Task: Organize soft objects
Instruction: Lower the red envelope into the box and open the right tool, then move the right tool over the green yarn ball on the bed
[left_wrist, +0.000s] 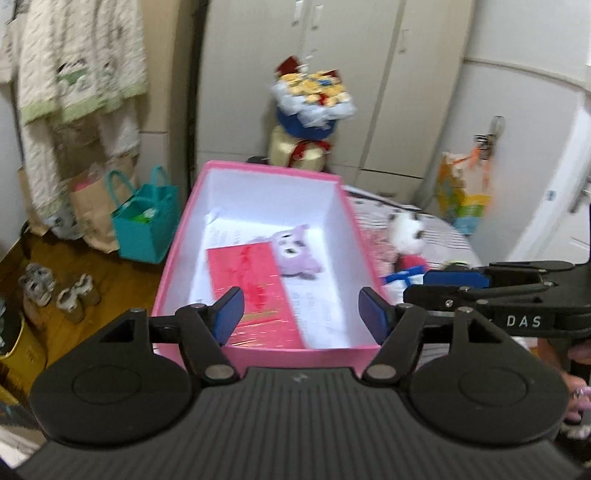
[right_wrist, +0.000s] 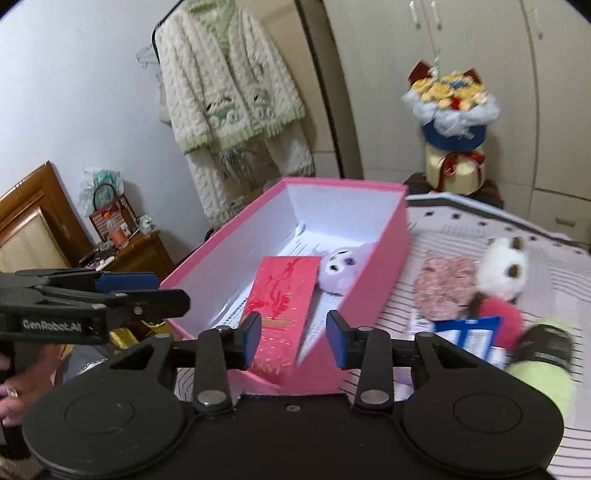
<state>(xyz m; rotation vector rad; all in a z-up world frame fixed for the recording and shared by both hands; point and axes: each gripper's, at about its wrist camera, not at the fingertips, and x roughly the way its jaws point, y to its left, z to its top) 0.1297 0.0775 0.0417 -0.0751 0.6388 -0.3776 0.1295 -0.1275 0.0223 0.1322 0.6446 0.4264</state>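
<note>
Two views, left wrist first. Your left gripper (left_wrist: 301, 314) hangs over the near end of the open pink cardboard box with white lining (left_wrist: 173, 254), jaws spread and nothing between them. Inside the box lie a pale purple plush toy (left_wrist: 295, 251) and, at its 8 o'clock, a flat red packet with gold print (left_wrist: 255, 291) on white papers. At 3 o'clock of the box, a white-faced plush doll in red (left_wrist: 406, 240) lies on the striped bedspread (left_wrist: 439, 225).

From the right wrist, your right gripper (right_wrist: 293, 338) is likewise released and empty above the box's (right_wrist: 373, 288) near corner. The doll (right_wrist: 504, 269) lies at the box's 3 o'clock, with a pink knitted cloth piece (right_wrist: 443, 284) between them. The purple toy (right_wrist: 341, 267) rests inside, touching the red packet (right_wrist: 284, 295).
</note>
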